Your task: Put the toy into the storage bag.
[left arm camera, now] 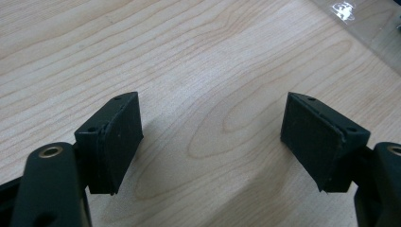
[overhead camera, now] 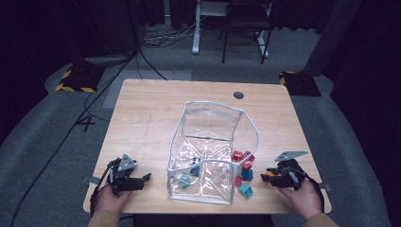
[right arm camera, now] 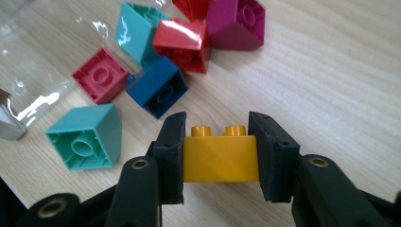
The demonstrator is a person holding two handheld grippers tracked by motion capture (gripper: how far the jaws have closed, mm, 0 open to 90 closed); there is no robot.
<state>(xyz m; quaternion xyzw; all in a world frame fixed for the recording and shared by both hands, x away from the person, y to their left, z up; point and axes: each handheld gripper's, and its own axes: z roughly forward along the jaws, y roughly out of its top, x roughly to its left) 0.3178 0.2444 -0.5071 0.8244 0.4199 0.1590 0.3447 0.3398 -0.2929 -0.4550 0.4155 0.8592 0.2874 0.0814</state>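
Yellow plastic brick: probably light, rigid, smooth-sided; clamped flat-side between right gripper pads, studs up. Left gripper wide, empty.

A small yellow building brick with two round studs on top sits upright between two black jaws, whose pads press flat against its two short ends. It rests low over a pale wood-grain tabletop, near the table's front right corner. In the high view, the brick shows as a small yellow-orange spot at the tip of the right gripper, at about 4 o'clock from the table's centre. Its long smooth side faces the gripper's camera, level and not tilted. Loose bricks in teal, blue, red and magenta lie on the table from 10 to 12 o'clock of it, close by but apart.
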